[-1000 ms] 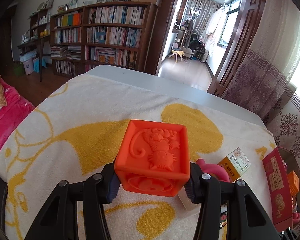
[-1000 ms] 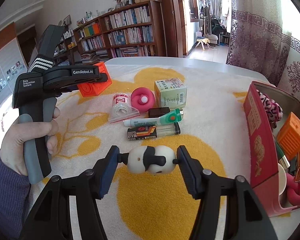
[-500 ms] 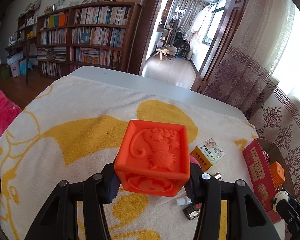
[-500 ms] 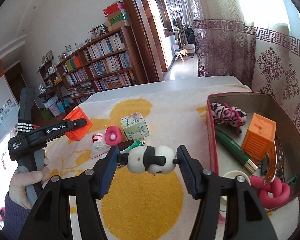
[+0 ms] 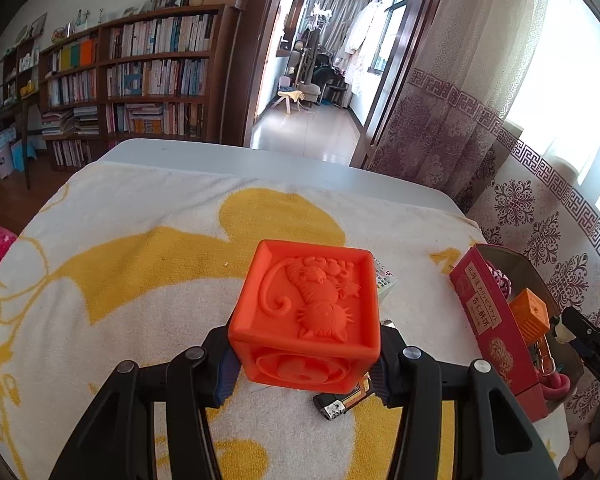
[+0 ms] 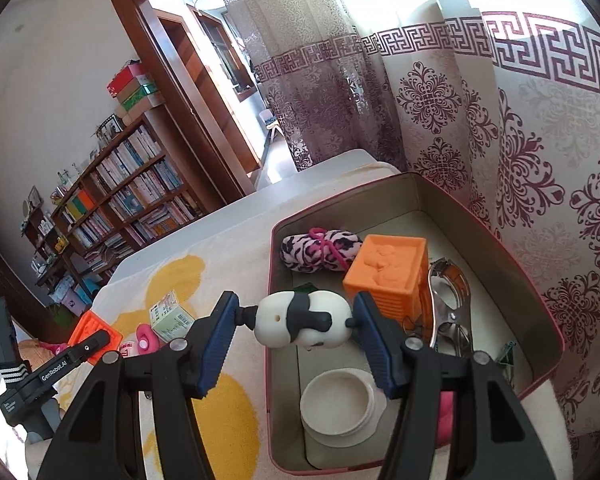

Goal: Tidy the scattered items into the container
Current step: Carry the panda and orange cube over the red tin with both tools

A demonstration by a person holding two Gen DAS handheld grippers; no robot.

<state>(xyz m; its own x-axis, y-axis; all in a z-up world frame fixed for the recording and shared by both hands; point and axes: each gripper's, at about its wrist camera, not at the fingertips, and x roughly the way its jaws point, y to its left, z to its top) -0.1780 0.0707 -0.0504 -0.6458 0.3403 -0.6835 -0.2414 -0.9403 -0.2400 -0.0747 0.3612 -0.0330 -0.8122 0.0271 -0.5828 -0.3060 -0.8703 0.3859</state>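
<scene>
My left gripper (image 5: 305, 364) is shut on an orange-red embossed toy block (image 5: 310, 312), held above the yellow-and-white towel (image 5: 148, 264). In the right wrist view, my right gripper (image 6: 296, 326) is shut on a black-and-white panda figure (image 6: 300, 324), hovering over the near-left part of the pink-rimmed tin container (image 6: 500, 248). Inside the tin lie an orange block (image 6: 388, 272), a pink-and-black fabric roll (image 6: 320, 248), a white round lid (image 6: 338, 400) and a metal clip (image 6: 452, 300). The tin (image 5: 496, 320) appears at the right of the left wrist view.
A lighter (image 5: 340, 402) lies on the towel under the left gripper. A small green-white box (image 6: 170, 316) and a pink ring toy (image 6: 144, 338) stay on the towel left of the tin. A patterned curtain (image 6: 520, 140) hangs right behind the tin. Bookshelves (image 5: 140, 80) stand beyond the table.
The right gripper swung right with the panda, from over the towel to over the tin, rolling as it went. The left gripper drifted toward the tin with the block.
</scene>
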